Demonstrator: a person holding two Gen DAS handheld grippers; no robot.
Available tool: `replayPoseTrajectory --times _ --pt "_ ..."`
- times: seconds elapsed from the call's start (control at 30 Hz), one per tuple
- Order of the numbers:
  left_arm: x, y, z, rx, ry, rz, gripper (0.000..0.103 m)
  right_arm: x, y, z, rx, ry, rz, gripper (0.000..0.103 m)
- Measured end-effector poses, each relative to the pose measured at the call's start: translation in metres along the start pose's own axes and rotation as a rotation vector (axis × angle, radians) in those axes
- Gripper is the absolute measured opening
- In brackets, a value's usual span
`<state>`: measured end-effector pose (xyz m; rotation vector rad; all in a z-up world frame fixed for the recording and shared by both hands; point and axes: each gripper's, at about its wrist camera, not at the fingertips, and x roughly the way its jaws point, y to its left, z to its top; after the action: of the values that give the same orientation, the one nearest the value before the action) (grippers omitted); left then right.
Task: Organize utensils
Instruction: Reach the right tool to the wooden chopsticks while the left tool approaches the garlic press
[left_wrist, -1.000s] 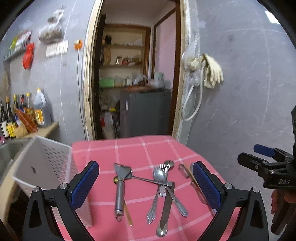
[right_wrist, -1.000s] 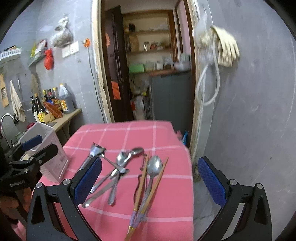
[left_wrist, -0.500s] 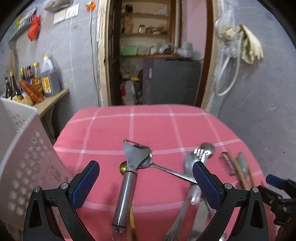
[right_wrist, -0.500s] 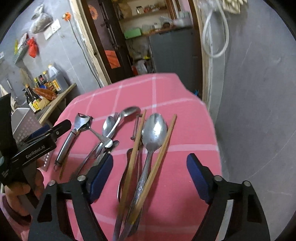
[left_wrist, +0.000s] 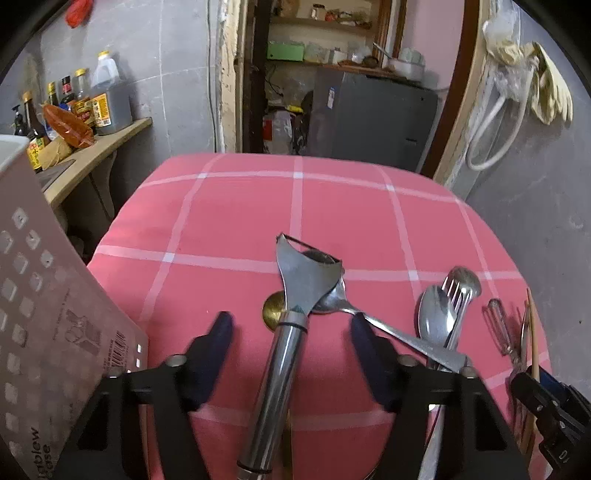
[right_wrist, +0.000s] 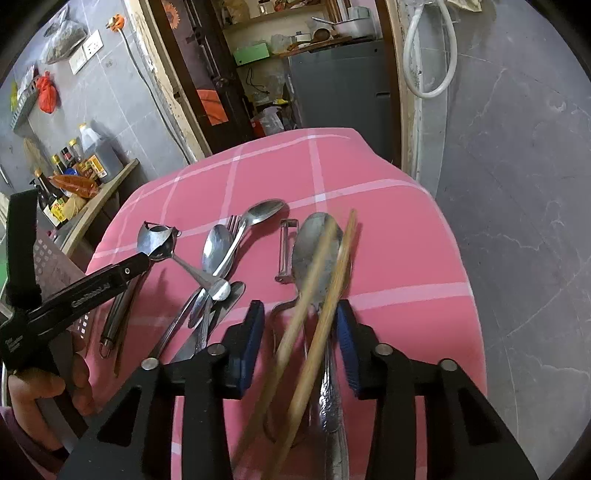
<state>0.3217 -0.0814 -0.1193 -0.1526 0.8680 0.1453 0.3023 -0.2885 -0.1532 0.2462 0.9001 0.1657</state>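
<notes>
Pink checked cloth table cover (left_wrist: 229, 221): matt, woven. Steel Y-shaped peeler (left_wrist: 291, 325): polished, glossy tubular handle. Large steel spoon (right_wrist: 314, 254): dull, smeared bowl. Pale wooden chopsticks (right_wrist: 314, 332): matt. White perforated plastic basket (left_wrist: 44, 332): smooth at the table's left edge.

Pink checked tablecloth (left_wrist: 236, 206) over a table. Wooden counter (left_wrist: 99, 147) at left, carrying dark sauce bottles (left_wrist: 33, 129), a large jug of dark liquid (left_wrist: 109, 99) and an orange packet (left_wrist: 68, 127). Open doorway behind, with grey cabinet (left_wrist: 369, 122) and shelves (right_wrist: 295, 22) of jars and a green box (right_wrist: 253, 53). White hose loop (right_wrist: 430, 55) and pale rubber gloves (left_wrist: 550, 92) hung on grey wall. Red bag (right_wrist: 48, 96) beside wall socket (right_wrist: 86, 51).
</notes>
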Motion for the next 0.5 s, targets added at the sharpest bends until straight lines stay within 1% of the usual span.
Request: replayPoseTrajectory --times 0.03,0.13,0.27,0.33,0.5 --pt "0.001 -0.001 -0.001 0.008 0.008 -0.001 0.049 -0.002 -0.003 -0.001 0.005 0.000 0.005 0.030" --pt "0.003 -0.004 -0.002 0.025 0.031 -0.005 0.037 -0.004 -0.009 -0.001 0.034 0.007 0.036 0.027" --pt "0.004 -0.005 -0.003 0.040 0.054 -0.006 0.029 -0.005 -0.024 -0.002 0.103 0.020 0.096 0.022" --pt "0.003 -0.003 -0.002 0.035 0.064 -0.014 0.019 -0.006 -0.029 -0.003 0.126 0.024 0.124 0.020" --pt "0.000 -0.006 -0.007 0.036 0.105 -0.069 0.018 -0.008 -0.033 -0.009 0.172 0.035 0.174 0.015"
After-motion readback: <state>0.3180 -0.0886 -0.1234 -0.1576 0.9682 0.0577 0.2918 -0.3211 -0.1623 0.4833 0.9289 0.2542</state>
